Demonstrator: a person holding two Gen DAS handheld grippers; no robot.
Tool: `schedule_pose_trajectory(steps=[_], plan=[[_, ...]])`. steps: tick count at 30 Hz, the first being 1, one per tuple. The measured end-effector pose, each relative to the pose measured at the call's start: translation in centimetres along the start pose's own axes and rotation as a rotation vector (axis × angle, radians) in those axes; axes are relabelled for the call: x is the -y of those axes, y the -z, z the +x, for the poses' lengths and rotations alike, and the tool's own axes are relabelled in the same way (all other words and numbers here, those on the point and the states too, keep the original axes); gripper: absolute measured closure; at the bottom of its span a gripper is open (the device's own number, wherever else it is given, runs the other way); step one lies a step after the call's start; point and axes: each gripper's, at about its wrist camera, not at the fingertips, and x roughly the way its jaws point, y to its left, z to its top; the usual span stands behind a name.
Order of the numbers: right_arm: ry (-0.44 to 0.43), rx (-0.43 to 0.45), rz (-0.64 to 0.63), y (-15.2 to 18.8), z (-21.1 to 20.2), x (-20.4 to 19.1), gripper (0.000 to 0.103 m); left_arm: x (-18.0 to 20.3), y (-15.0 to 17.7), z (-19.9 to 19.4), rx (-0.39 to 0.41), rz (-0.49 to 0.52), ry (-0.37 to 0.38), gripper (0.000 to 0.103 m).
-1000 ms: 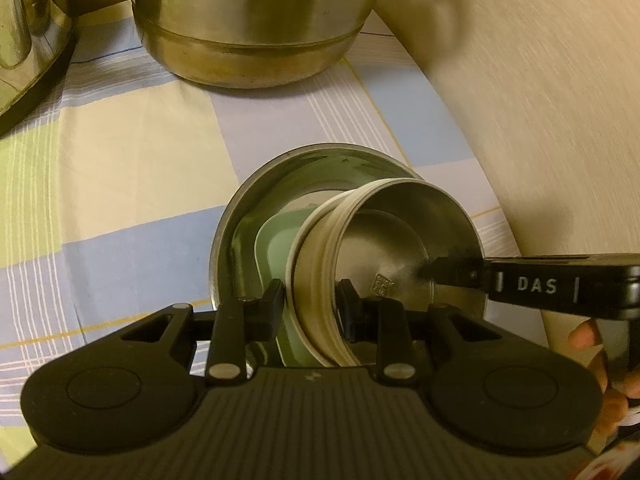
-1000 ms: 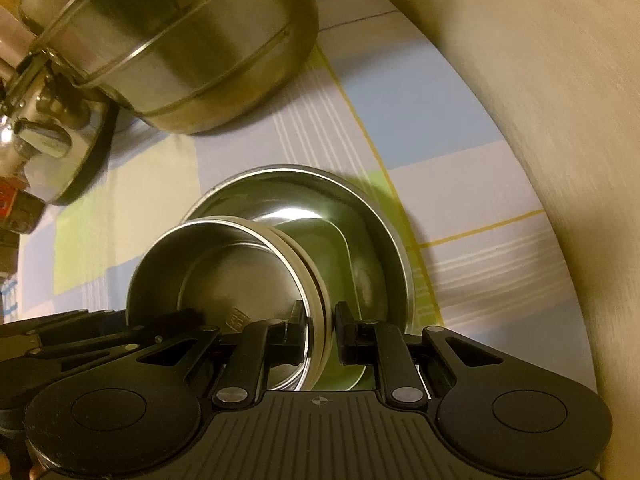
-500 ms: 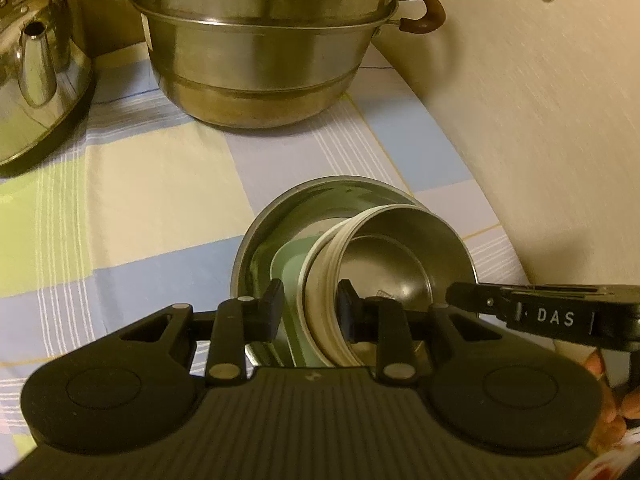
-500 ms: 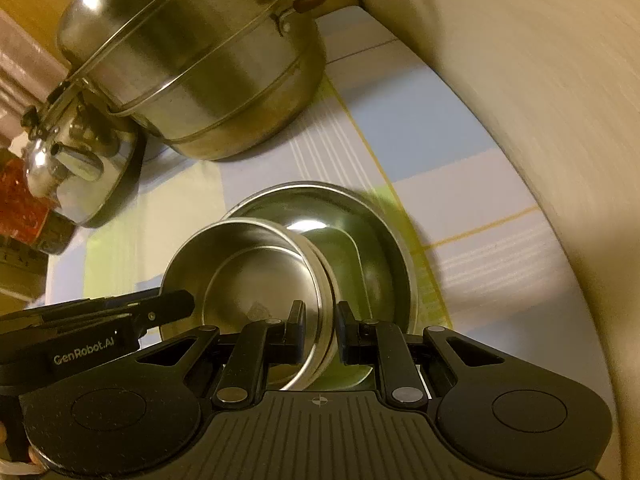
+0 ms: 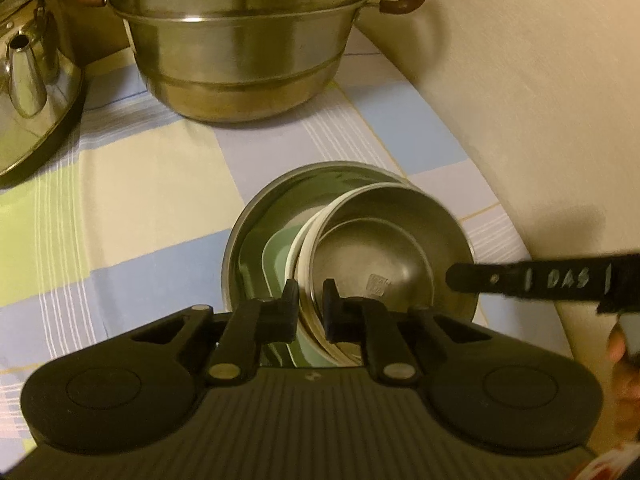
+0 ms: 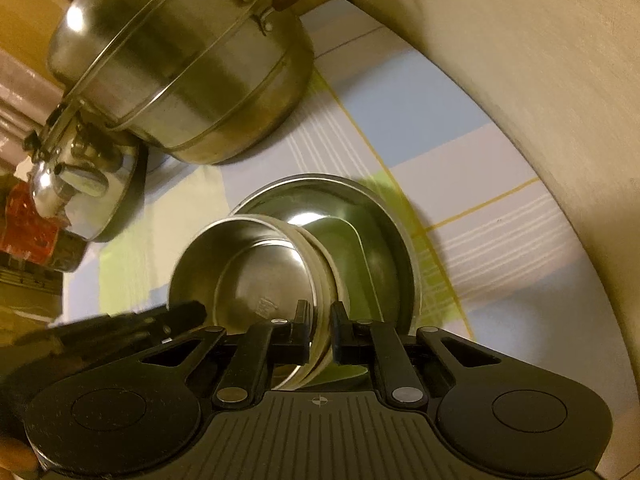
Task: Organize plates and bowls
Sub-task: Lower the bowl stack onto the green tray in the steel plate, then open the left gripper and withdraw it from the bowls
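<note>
Checked tablecloth point(image 5: 160, 184) now shows more steamer pot point(image 5: 240, 60) at 12 o'clock, indicating both grippers rose: left gripper point(image 5: 311, 300) and right gripper point(image 6: 321, 320) clamp opposite rims of the bowl stack point(image 5: 380, 248), lifting it from the steel plate point(image 5: 256, 216).

Warm, dim yellow indoor light tints both views; color cast heavy, whites read cream. Glare spots flare on the steamer pot point(image 6: 180, 68) and kettle point(image 6: 86, 184), w/ a bright hotspot inside the large steel bowl point(image 6: 308, 218). A soft shadow falls on the wall point(image 5: 560, 220) at right in the left wrist view. Motion blur smears the right gripper point(image 5: 528, 280) lettering there & the left gripper point(image 6: 120, 328) in the right wrist view. Fisheye bends the checked tablecloth point(image 5: 160, 184) lines; corners vignette to black. Fine detail grainy, edges soft.
</note>
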Motion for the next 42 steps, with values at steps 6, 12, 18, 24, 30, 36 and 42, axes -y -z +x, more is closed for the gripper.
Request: schedule_pose_trajectory(steps=[6,12,18,24,30,36,42], plan=[[0.012,-0.049,-0.01,-0.9,0.5,-0.2,0.094,0.2,0.0,-0.2,-0.003,-0.01,-0.011,0.093],[-0.03,-0.094,0.061,-1.9,0.7,0.8,0.094,0.3,-0.5,-0.5,0.002,-0.018,-0.018,0.093],[-0.025,-0.106,0.056,-2.1,0.7,0.9,0.094,0.3,-0.4,-0.2,-0.012,-0.028,-0.029,0.093],[-0.017,-0.111,0.039,-2.1,0.6,0.8,0.094,0.6,-0.3,-0.1,-0.006,-0.026,-0.049,0.093],[-0.009,-0.081,-0.012,-1.4,0.4,0.1,0.092,0.8,-0.2,-0.7,0.016,-0.028,-0.08,0.092],[-0.019,0.009,-0.089,-0.1,-1.5,-0.6,0.085,1.2,0.5,-3.1,0.091,-0.038,-0.124,0.086],[-0.049,0.19,-0.235,3.6,-5.0,-1.7,0.057,2.3,3.0,-7.1,0.213,-0.029,-0.178,0.071]])
